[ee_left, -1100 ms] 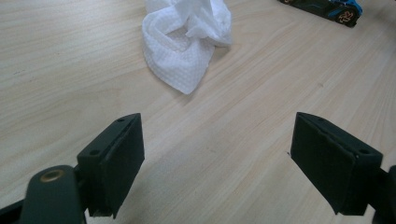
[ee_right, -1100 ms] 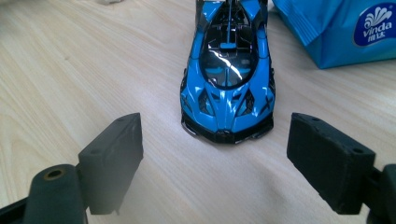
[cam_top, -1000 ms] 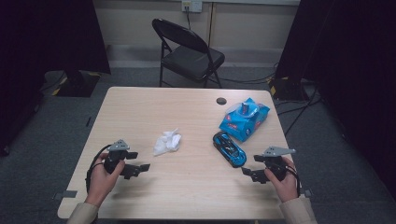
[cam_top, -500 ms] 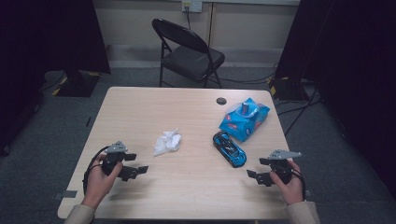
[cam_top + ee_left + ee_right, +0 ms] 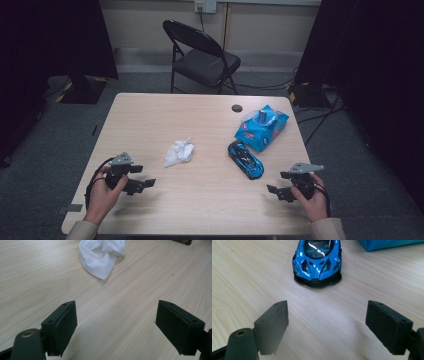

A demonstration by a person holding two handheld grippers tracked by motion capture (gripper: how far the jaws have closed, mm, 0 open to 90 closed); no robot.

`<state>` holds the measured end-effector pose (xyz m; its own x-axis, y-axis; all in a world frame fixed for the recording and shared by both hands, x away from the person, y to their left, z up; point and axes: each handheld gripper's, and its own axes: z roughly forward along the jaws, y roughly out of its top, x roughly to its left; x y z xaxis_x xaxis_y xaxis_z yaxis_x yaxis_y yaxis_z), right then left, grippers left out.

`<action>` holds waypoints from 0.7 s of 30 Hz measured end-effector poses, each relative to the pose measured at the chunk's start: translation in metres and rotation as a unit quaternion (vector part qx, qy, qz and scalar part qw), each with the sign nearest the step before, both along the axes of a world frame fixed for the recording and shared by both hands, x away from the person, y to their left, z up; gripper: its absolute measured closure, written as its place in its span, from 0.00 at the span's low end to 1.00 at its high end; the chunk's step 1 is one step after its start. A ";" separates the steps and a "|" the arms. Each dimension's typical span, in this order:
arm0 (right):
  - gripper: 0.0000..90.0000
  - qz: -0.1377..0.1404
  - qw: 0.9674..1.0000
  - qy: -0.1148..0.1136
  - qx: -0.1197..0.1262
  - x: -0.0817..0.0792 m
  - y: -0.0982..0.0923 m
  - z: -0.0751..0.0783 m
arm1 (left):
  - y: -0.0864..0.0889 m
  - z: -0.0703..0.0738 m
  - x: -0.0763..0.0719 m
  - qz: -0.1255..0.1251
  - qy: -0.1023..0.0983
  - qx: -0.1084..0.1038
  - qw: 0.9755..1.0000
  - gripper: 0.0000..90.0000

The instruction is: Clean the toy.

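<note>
A pale wood-grain table carries a white wipe with a fine dimpled weave; a glossy bright blue toy car with black windows and black front trim; a blue packet with white and red print. Each tool has matt black jaws; a black folding chair stands on grey carpet.

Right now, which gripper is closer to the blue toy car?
The right. The right gripper sits just in front of the toy car, jaws open and pointing at it. The left gripper is far across the table, facing the white tissue.
</note>
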<state>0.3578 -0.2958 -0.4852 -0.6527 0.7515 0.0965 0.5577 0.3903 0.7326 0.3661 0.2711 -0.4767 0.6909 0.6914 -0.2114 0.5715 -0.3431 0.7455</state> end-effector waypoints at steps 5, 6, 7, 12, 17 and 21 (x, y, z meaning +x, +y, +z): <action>0.20 -0.001 1.000 0.003 0.001 -0.002 -0.005 -0.002 | 0.004 0.003 -0.001 0.001 -0.002 -0.002 1.000 0.19; 0.20 -0.002 1.000 0.004 0.002 -0.002 -0.005 -0.002 | 0.005 0.003 -0.001 0.002 -0.004 -0.002 1.000 0.19; 0.20 -0.001 1.000 0.005 0.001 -0.002 -0.006 -0.003 | 0.006 0.003 -0.002 0.002 -0.003 -0.003 1.000 0.19; 0.20 -0.002 1.000 0.007 0.001 -0.003 -0.007 -0.005 | 0.009 -0.001 -0.003 0.000 0.000 0.002 1.000 0.19; 0.20 -0.006 1.000 0.007 -0.003 -0.003 -0.009 -0.007 | 0.010 -0.004 -0.004 -0.018 -0.004 0.006 1.000 0.19; 0.20 -0.008 1.000 0.011 -0.007 -0.005 -0.010 -0.011 | 0.010 -0.009 -0.005 -0.030 -0.001 0.017 0.999 0.19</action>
